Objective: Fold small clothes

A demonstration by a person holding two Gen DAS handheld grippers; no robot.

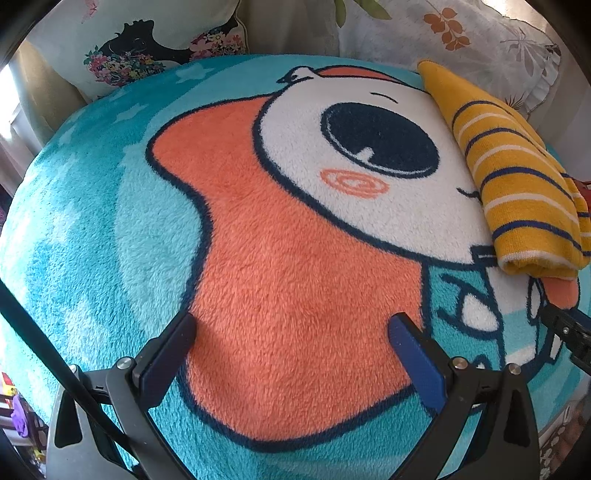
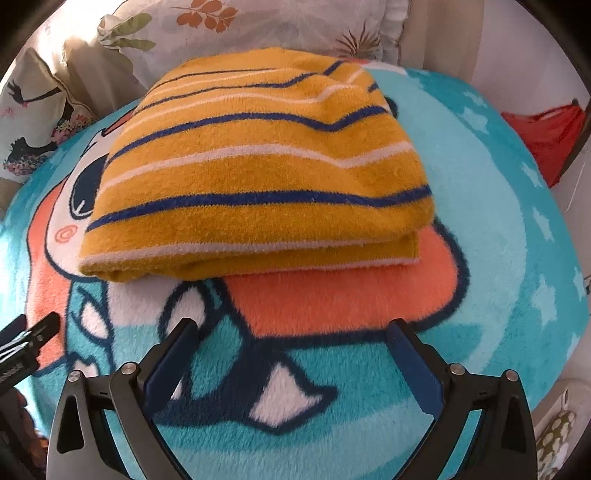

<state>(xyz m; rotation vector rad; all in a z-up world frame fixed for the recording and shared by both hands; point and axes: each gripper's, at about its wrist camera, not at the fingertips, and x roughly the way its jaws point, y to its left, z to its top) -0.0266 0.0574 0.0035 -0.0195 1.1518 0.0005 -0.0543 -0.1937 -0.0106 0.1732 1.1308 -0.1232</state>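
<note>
A yellow garment (image 2: pixel 258 177) with blue and white stripes lies folded into a thick stack on the cartoon fleece blanket (image 2: pixel 498 229). It also shows at the right edge of the left wrist view (image 1: pixel 517 177). My right gripper (image 2: pixel 291 332) is open and empty, just in front of the garment's near edge. My left gripper (image 1: pixel 291 328) is open and empty over the blanket's orange patch, well to the left of the garment. The tip of the right gripper shows at the right edge of the left wrist view (image 1: pixel 565 328).
The teal, orange and white blanket (image 1: pixel 92 221) covers the whole work surface. Floral pillows (image 1: pixel 147 40) and a leaf-print pillow (image 2: pixel 258 26) line the back. A red cloth (image 2: pixel 550 136) lies off the blanket at the far right.
</note>
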